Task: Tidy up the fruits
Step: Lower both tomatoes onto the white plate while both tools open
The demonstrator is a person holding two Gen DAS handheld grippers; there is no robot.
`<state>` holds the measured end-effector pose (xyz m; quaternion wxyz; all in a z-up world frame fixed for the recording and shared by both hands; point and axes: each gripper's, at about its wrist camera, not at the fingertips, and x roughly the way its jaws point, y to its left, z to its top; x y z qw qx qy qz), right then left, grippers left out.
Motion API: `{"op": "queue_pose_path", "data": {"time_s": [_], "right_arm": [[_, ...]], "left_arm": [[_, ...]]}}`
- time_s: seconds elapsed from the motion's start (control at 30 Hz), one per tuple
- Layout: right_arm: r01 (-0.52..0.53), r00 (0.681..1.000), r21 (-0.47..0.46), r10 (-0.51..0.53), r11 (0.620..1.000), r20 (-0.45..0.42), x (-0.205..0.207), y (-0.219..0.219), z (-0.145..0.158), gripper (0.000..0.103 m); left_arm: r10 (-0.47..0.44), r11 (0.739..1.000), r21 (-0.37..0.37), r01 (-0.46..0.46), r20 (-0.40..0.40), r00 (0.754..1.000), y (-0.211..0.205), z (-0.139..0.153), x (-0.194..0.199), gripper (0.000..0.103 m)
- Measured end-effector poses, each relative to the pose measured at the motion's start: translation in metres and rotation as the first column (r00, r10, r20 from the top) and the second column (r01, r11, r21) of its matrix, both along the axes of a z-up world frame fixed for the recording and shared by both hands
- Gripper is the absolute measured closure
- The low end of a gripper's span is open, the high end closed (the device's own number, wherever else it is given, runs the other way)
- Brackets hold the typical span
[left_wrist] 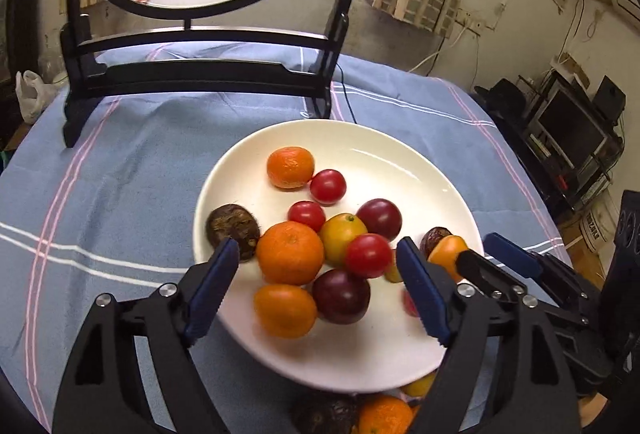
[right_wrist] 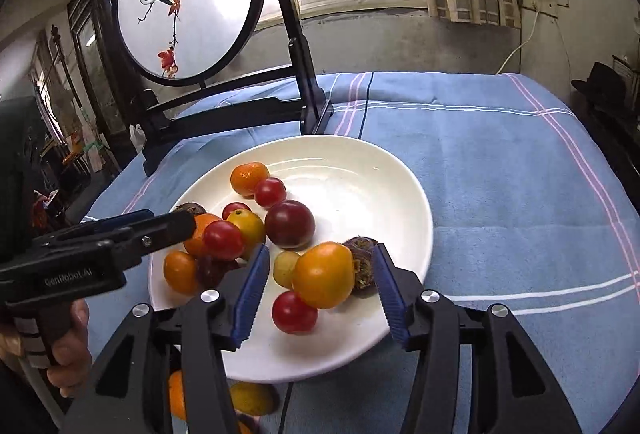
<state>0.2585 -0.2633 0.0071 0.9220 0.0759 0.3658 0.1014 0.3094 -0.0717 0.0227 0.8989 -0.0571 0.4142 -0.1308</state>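
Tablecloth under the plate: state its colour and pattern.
Blue tablecloth with white and pink stripes; right wrist view shows it best.

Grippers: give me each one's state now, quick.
Left gripper: open over the white plate, holding nothing.
Right gripper: open, an orange fruit between its fingers, not gripped.

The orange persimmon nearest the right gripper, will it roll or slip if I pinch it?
The persimmon looks smooth and glossy, so it may slip. It is rounded and leans on other fruit on the sloped white plate, so a nudge could roll it.
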Motion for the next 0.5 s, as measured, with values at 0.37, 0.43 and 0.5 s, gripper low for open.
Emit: {"op": "queue_pose_path", "data": {"time_s": [0.37, 0.43, 0.5], "right_arm": [[-0.085, 0.994, -0.004, 0.085, 0.996, -0.070, -0.064, -0.001, -0.012, 0.047], [-0.135, 0.987, -0.013, 0.133, 0.991, -0.086, -0.077, 0.007, -0.013, 0.047], [-0.175, 0.980, -0.031, 0.171, 0.984, -0.104, -0.089, 0.016, -0.015, 0.047]], "left_arm": [[0.083, 0.996, 0.021, -0.083, -0.015, 0.996, 0.030, -0.013, -0.062, 0.014], [0.092, 0.996, 0.024, -0.092, -0.014, 0.996, 0.036, -0.017, -0.072, 0.013], [0.092, 0.995, 0.025, -0.092, -0.019, 0.996, 0.041, -0.021, -0.081, 0.012]]}}
